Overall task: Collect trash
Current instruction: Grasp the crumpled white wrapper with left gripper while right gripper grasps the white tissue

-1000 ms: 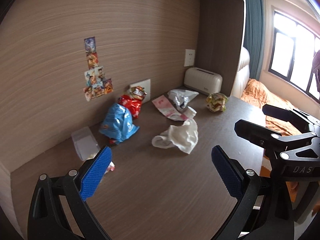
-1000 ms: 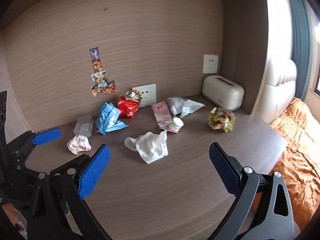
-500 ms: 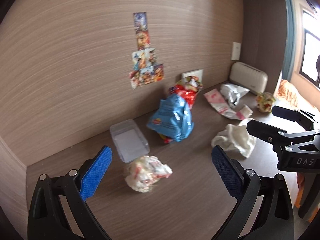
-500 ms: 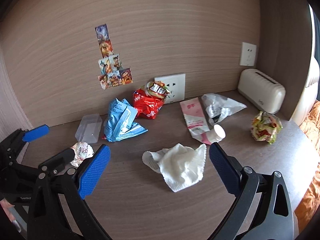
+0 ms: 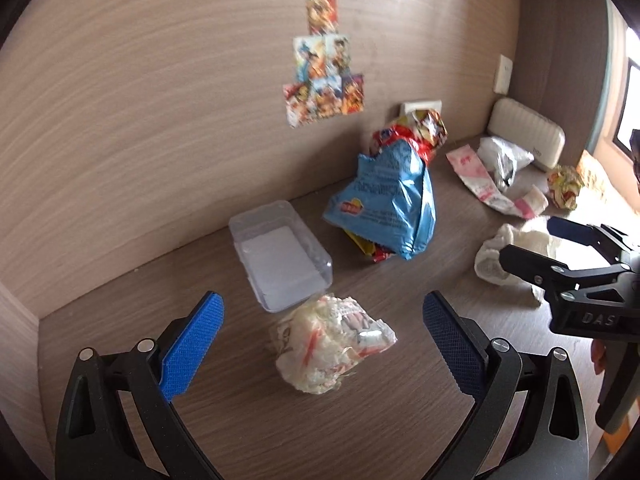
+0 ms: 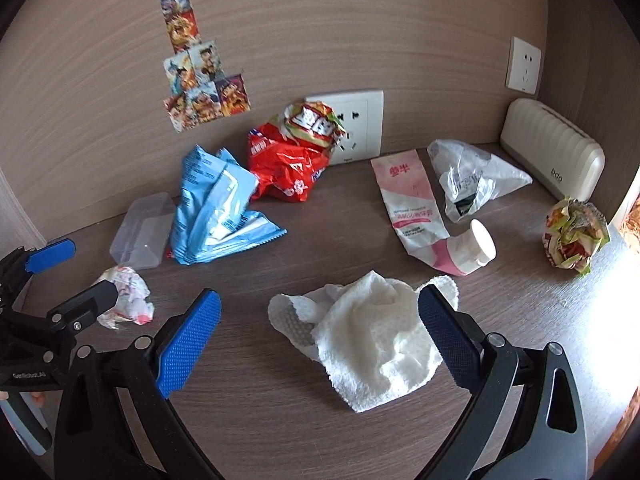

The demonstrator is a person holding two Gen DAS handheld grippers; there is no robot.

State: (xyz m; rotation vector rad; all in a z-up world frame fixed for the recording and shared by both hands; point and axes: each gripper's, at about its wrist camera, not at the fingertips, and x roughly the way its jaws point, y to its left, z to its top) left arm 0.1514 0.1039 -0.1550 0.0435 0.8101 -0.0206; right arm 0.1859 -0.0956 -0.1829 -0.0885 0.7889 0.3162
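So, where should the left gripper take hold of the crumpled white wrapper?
Probably across the bulging middle of the wrapper, coming straight down from above. It lies as a loose ball between the fingers of the open left gripper, clear of the plastic box, so a closing pinch should squeeze it.

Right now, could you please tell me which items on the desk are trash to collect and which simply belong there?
Trash: crumpled wrapper, white tissue, blue bag, red bag, pink tube, plastic bag.

Not trash: wall socket, stickers, beige appliance.
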